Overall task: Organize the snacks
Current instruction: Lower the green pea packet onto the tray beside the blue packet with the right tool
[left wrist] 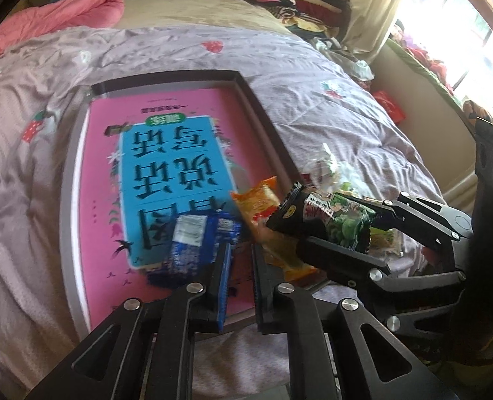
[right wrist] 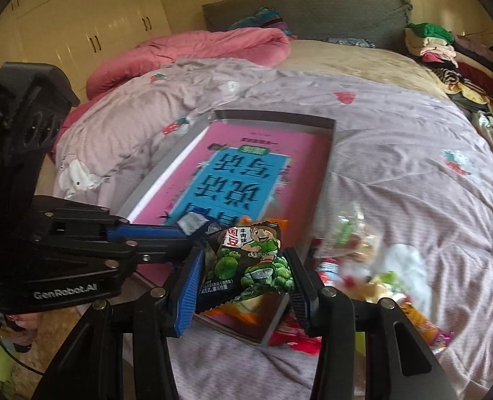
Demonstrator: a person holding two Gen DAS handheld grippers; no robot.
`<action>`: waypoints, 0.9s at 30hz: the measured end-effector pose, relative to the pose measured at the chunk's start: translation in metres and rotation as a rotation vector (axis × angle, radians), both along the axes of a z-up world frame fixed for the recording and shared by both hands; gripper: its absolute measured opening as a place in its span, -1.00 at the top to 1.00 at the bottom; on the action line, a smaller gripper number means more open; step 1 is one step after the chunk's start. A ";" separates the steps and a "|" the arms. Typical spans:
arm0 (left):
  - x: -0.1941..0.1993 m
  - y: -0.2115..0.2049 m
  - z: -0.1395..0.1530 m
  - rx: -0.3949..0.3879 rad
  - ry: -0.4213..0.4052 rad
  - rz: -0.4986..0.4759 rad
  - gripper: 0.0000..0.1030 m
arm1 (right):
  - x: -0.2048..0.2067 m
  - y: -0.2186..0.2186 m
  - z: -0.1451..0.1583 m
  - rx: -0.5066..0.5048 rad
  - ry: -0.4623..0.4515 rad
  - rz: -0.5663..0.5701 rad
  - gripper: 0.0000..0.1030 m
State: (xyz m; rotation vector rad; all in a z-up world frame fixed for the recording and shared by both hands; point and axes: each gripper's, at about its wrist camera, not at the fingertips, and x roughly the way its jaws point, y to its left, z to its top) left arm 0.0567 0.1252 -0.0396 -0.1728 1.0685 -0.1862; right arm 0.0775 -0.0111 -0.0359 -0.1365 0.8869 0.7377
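Note:
A grey tray (left wrist: 266,123) lies on the bed with a pink and blue book (left wrist: 166,153) inside; it also shows in the right wrist view (right wrist: 326,126). My left gripper (left wrist: 239,263) hovers over the tray's near end, its jaws a narrow gap apart; a blue snack packet (left wrist: 196,243) lies by its left finger. An orange packet (left wrist: 263,206) lies on the tray. My right gripper (right wrist: 243,266) is shut on a black and green pea snack packet (right wrist: 256,260), held above the tray's near right corner; it also shows in the left wrist view (left wrist: 330,220).
Several loose snack packets (right wrist: 363,260) are piled on the lilac quilt (right wrist: 396,133) right of the tray. A pink duvet (right wrist: 196,50) lies at the bed's head. Folded clothes (right wrist: 446,53) are stacked at the far right. Wardrobes (right wrist: 79,16) stand at the left.

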 end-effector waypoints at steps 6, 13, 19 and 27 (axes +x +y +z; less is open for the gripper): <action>-0.003 0.019 -0.004 0.016 0.007 0.048 0.49 | -0.006 0.023 -0.005 -0.012 -0.005 0.050 0.06; -0.006 0.034 -0.006 0.010 0.007 0.082 0.10 | -0.012 0.040 -0.012 -0.039 -0.022 0.096 0.07; -0.007 0.041 -0.006 0.024 0.008 0.108 0.01 | -0.015 0.055 -0.016 -0.061 -0.039 0.132 0.06; -0.008 0.051 -0.005 0.011 0.005 0.134 -0.21 | -0.019 0.070 -0.020 -0.068 -0.050 0.171 0.05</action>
